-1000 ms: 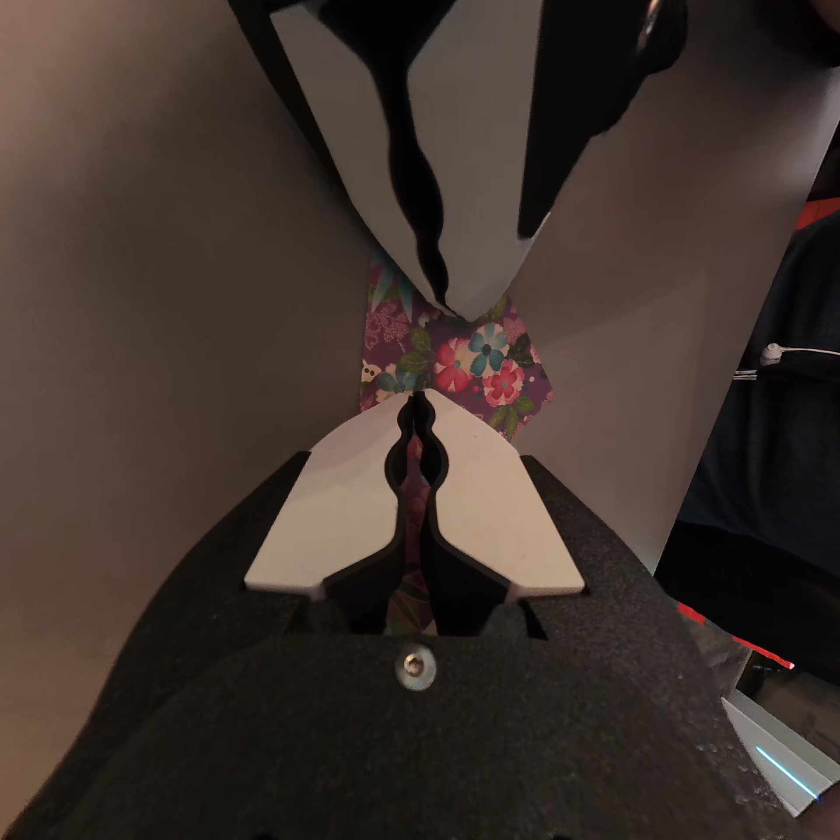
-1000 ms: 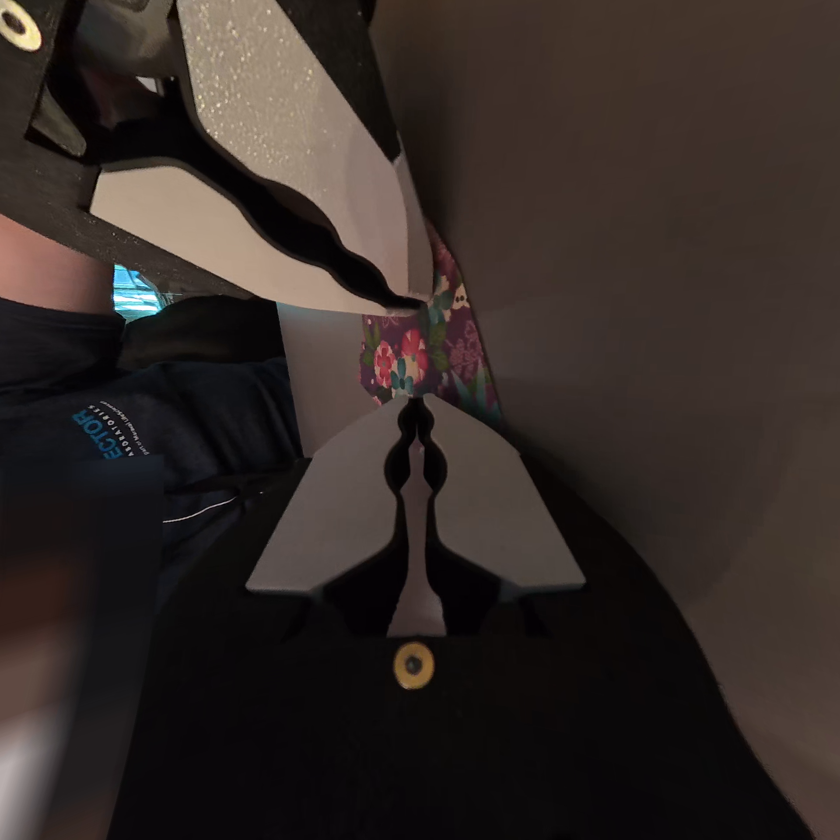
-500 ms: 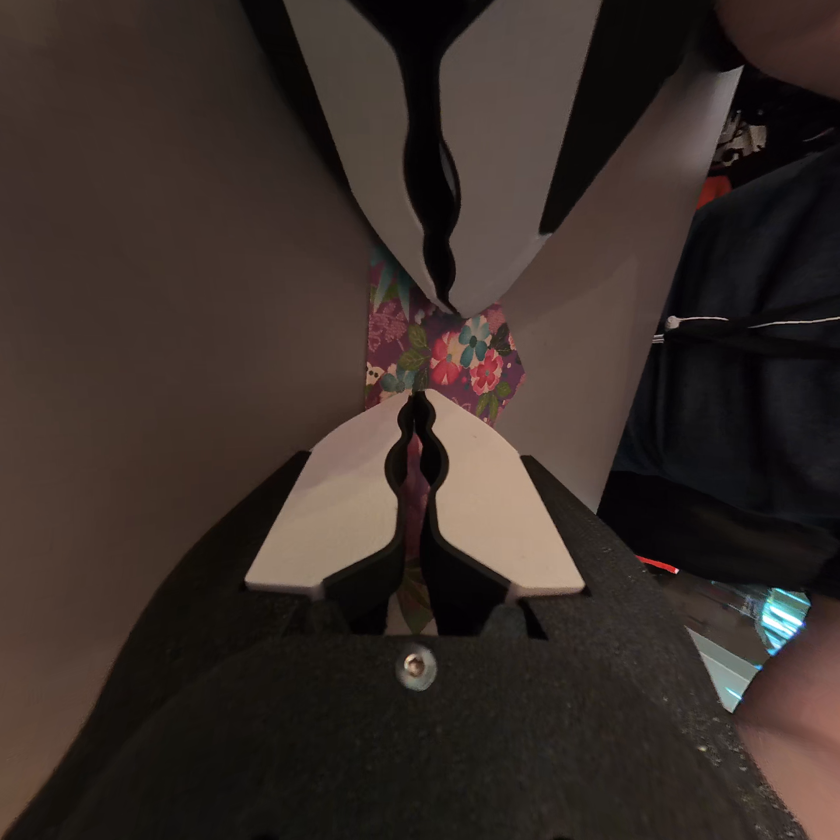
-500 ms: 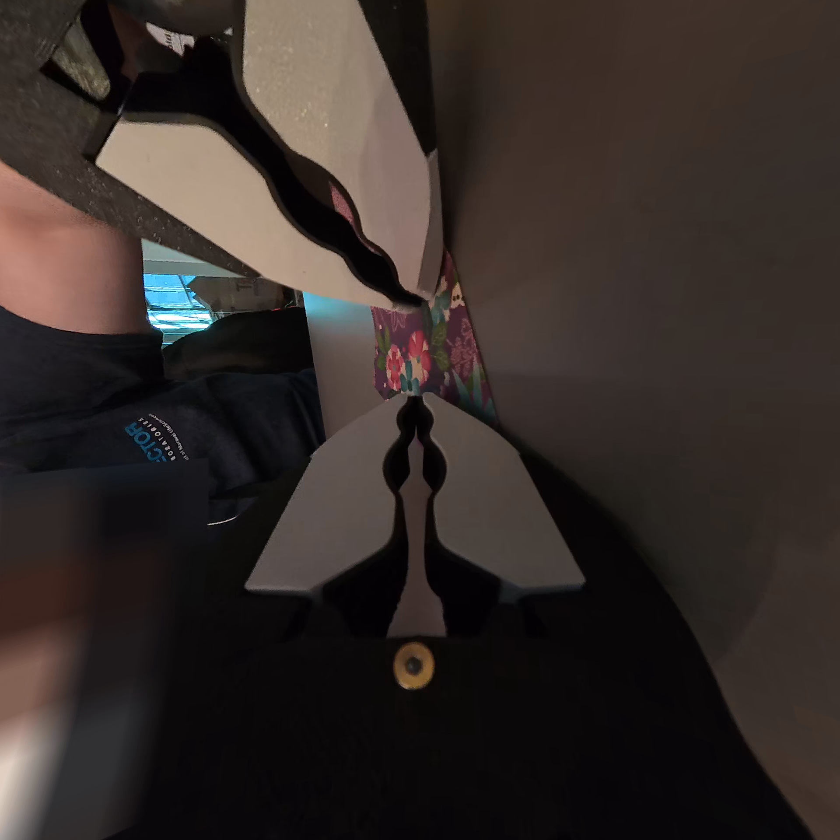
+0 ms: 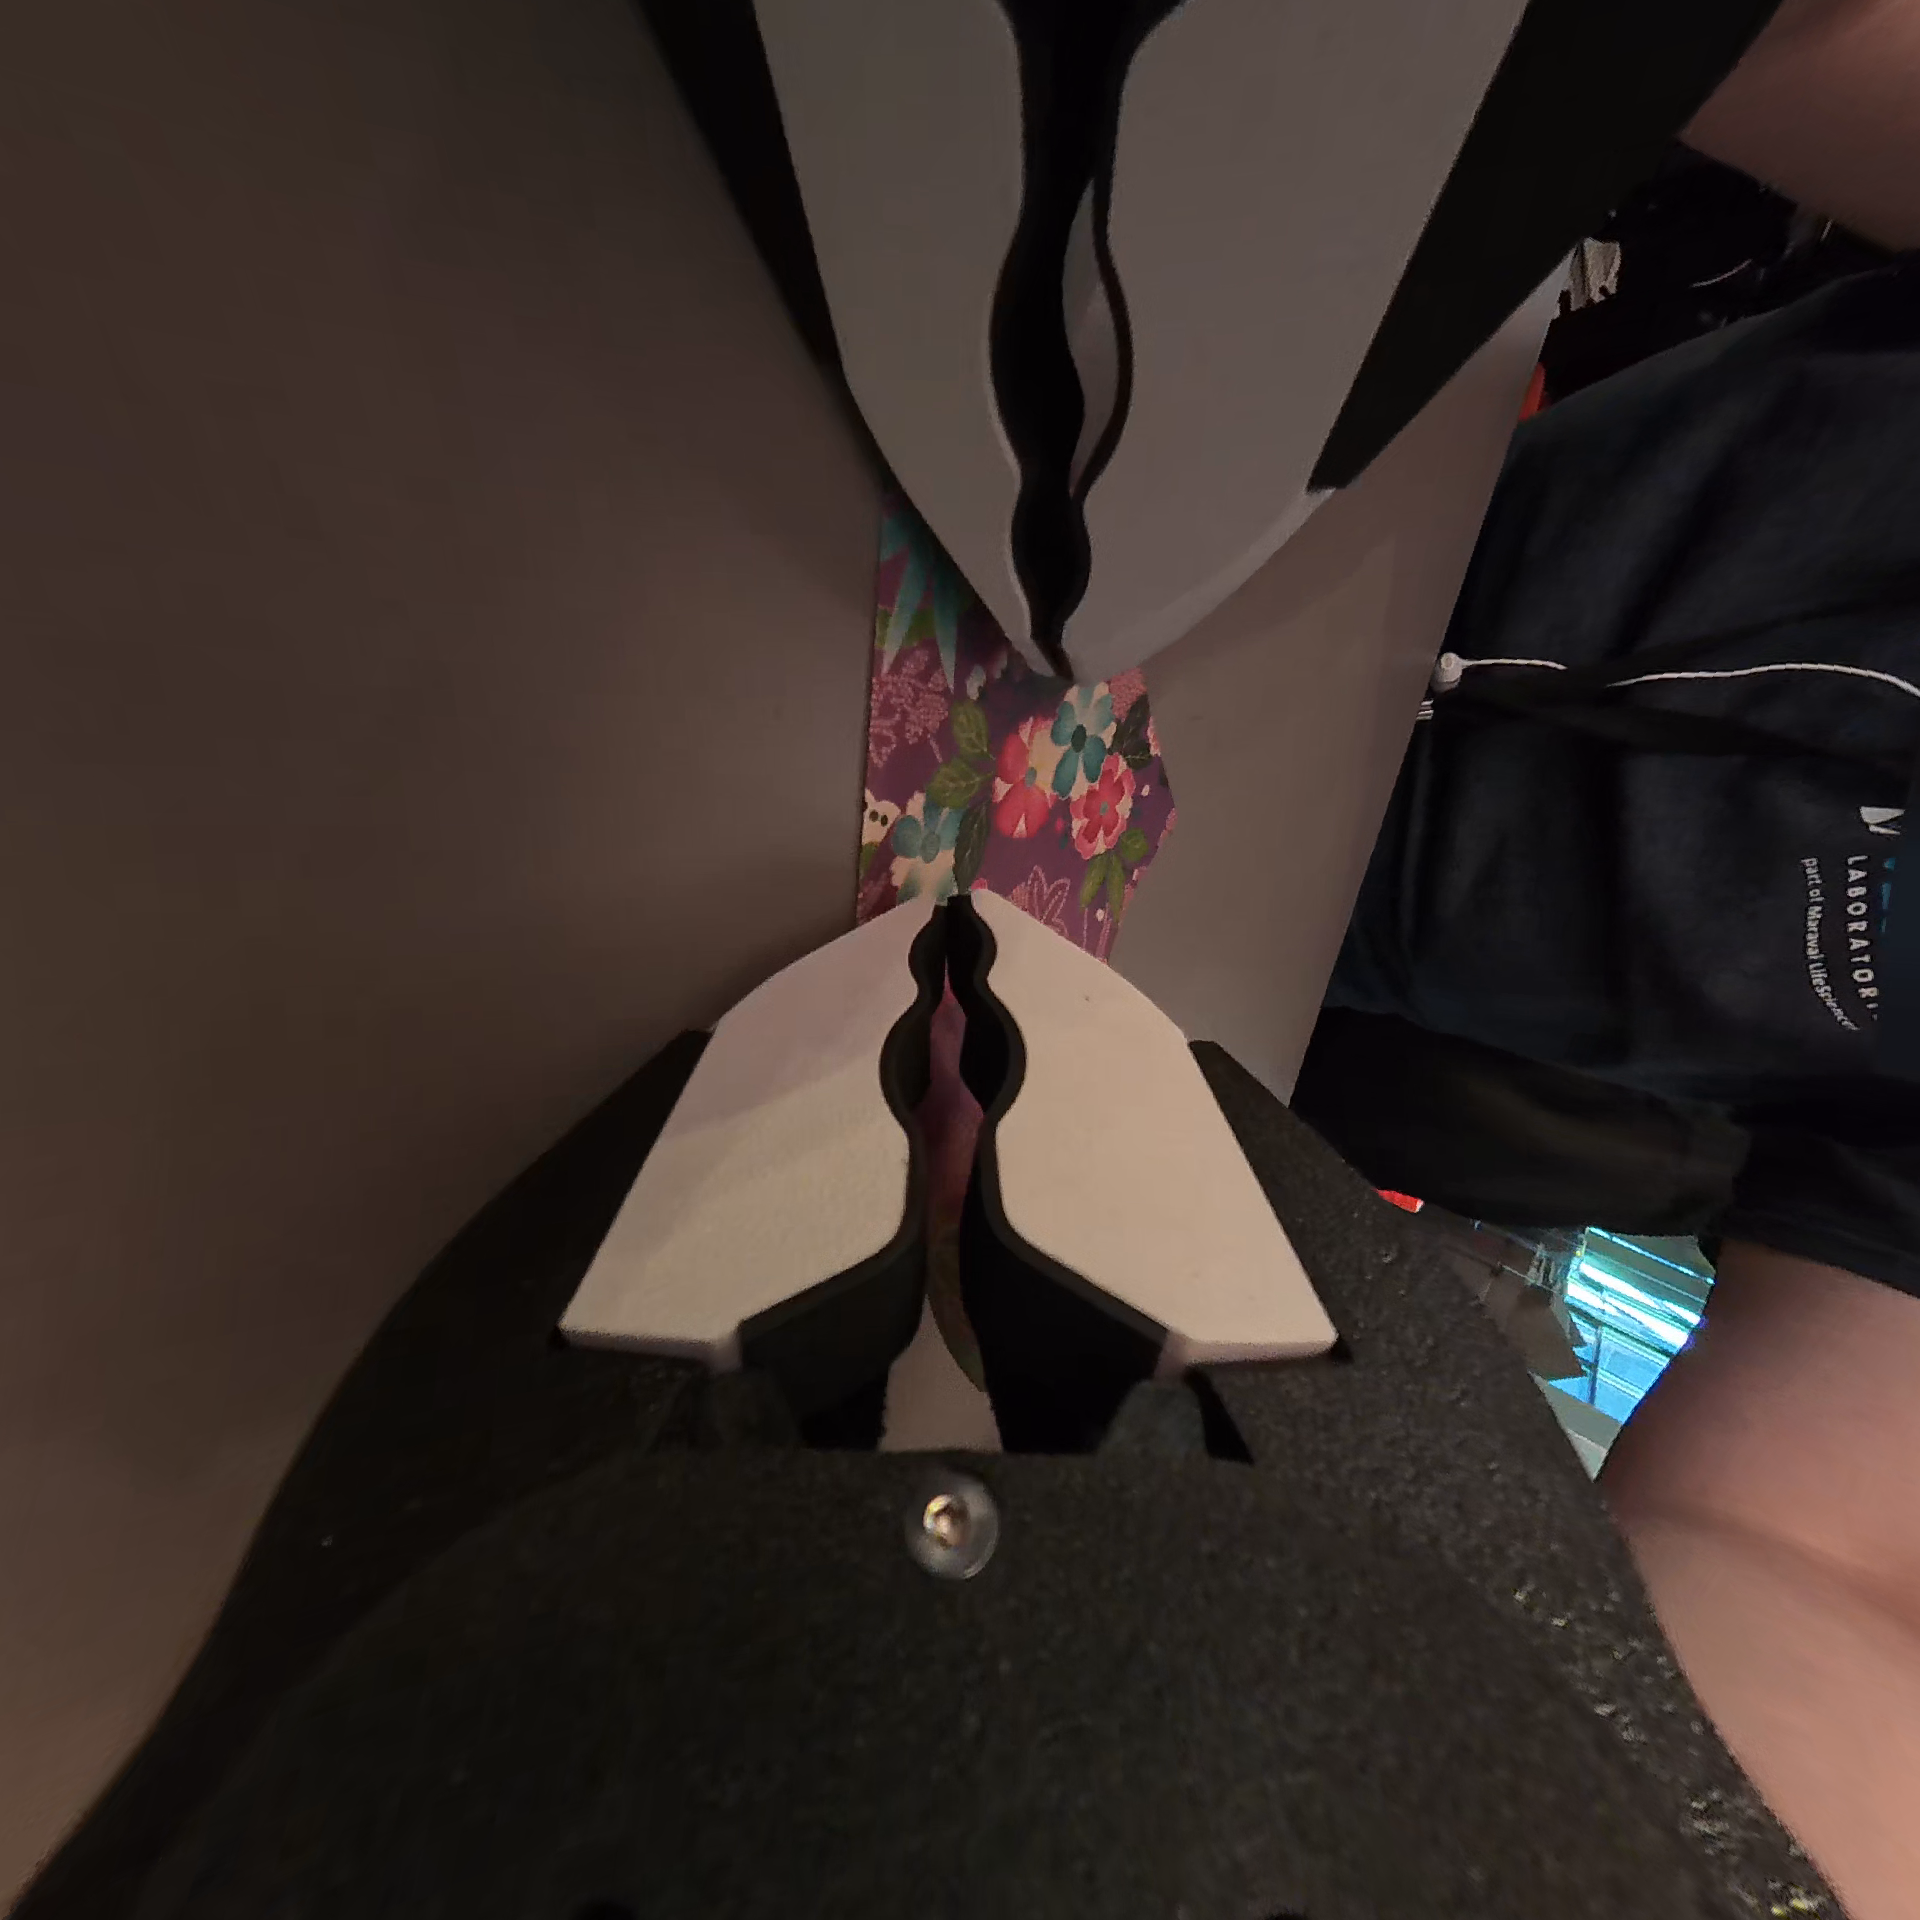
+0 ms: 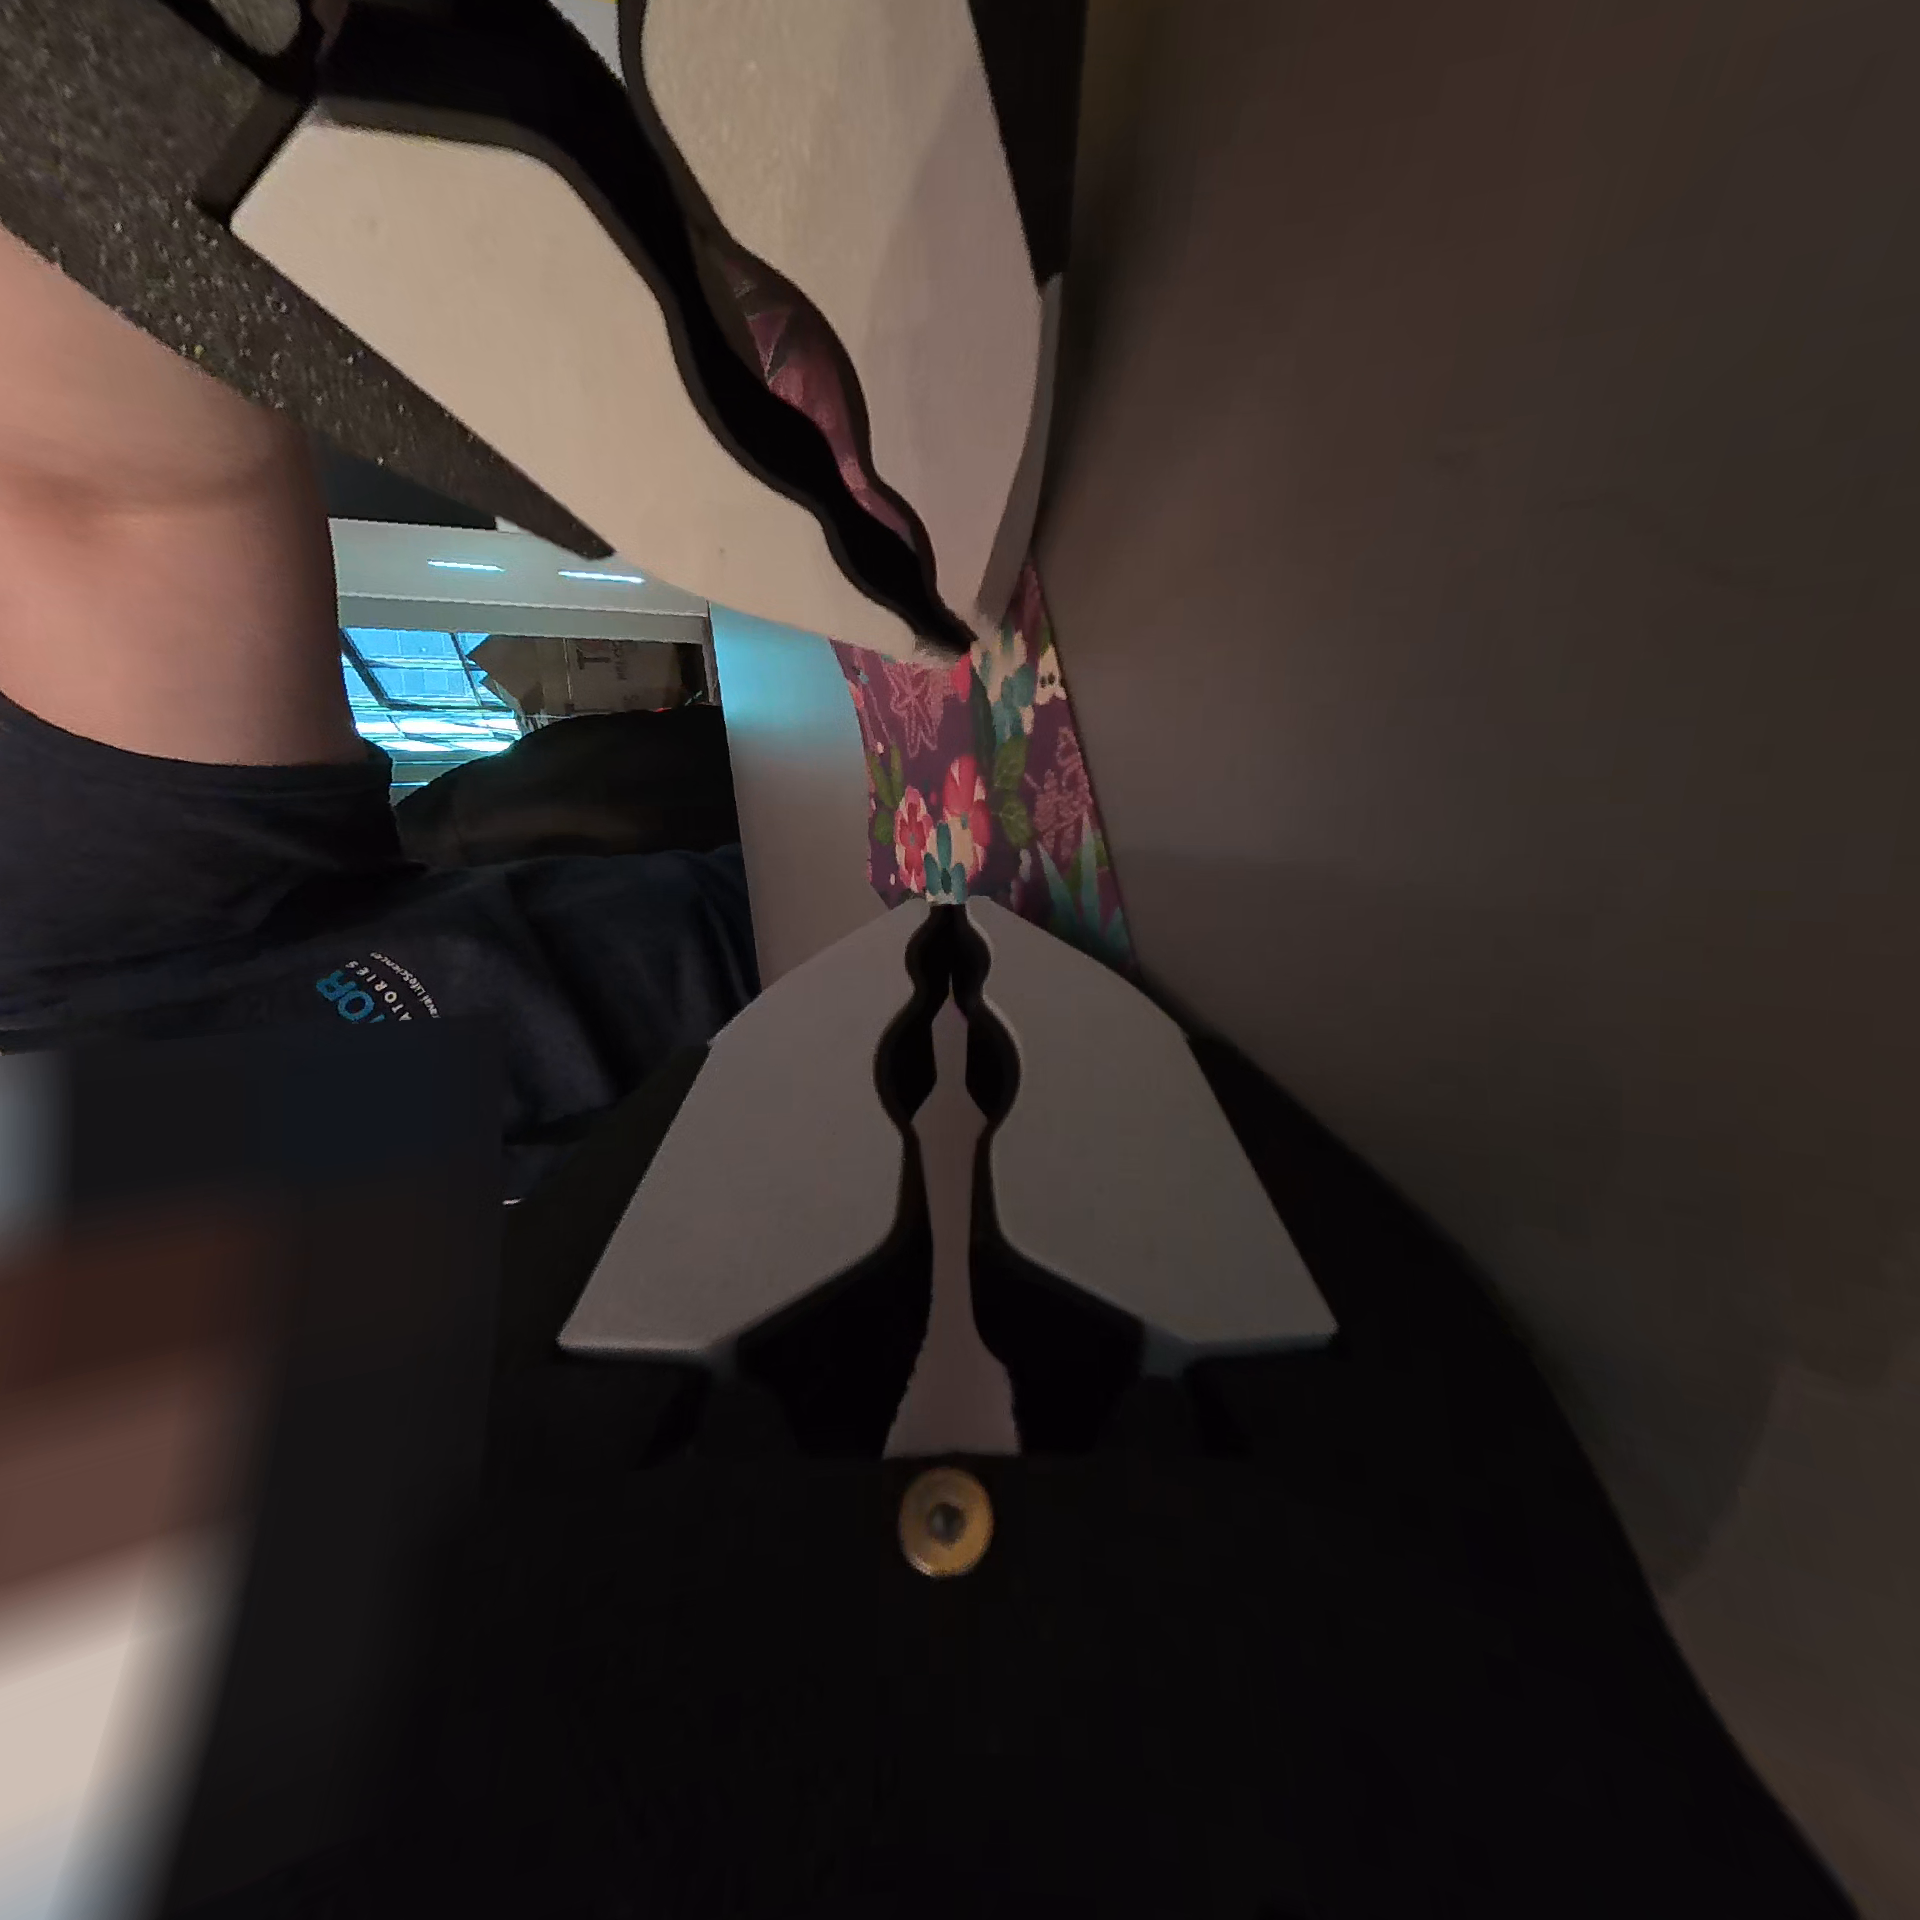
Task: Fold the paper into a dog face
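Note:
The paper (image 5: 1039, 800) is a small folded piece, purple with red, teal and white flowers. It is held on edge between both grippers, close to the pale table top (image 5: 416, 623). My left gripper (image 5: 954, 902) is shut on its near end. The right gripper (image 5: 1060, 660) comes in from the top of the left wrist view, shut on the far end. In the right wrist view the paper (image 6: 966, 790) spans from my right gripper (image 6: 951, 909), shut on it, up to the left gripper (image 6: 951, 639). Part of the paper is hidden inside the jaws.
The table's edge (image 5: 1382, 727) runs close to the paper. Beyond it is a person in a dark shirt (image 5: 1662, 831), with a bare arm (image 5: 1787, 1621) at the lower right. The arm (image 6: 135, 561) also shows in the right wrist view. Spacing between my two grippers at the tips: around 5 centimetres.
Both grippers have swung together with the paper, so the person's shirt and arm fill more of each view. The grips on the paper are unchanged.

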Motion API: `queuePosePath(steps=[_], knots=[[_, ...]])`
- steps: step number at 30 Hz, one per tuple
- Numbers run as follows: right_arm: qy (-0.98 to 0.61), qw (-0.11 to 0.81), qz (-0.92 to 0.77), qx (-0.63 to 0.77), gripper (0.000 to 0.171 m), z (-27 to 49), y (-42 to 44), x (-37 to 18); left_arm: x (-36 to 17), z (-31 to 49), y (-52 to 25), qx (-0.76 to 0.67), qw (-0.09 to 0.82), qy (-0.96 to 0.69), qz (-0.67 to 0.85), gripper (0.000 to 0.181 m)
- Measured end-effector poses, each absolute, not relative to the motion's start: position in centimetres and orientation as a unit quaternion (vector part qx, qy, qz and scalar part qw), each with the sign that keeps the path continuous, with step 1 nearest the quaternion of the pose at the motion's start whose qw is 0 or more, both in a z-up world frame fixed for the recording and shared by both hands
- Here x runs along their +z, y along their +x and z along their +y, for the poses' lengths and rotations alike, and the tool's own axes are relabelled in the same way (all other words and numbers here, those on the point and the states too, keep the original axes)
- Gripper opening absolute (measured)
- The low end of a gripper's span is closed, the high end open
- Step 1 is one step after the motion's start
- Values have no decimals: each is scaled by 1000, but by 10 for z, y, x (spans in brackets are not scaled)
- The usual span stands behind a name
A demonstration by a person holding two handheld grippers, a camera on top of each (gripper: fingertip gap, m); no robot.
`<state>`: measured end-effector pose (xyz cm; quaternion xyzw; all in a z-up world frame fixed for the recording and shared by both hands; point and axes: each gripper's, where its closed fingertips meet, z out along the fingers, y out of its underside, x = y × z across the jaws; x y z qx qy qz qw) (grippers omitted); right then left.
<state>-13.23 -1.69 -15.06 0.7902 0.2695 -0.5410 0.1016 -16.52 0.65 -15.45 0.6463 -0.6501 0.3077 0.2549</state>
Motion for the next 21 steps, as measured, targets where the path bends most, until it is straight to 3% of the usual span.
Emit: queuePosePath(steps=[1, 21], knots=[[790, 101, 271, -540, 2, -17, -132, -151, -155, 7, -167, 305, 255, 646, -651, 1], [788, 102, 273, -543, 2, -17, -132, -150, -155, 21, -195, 219, 272, 665, -660, 0]])
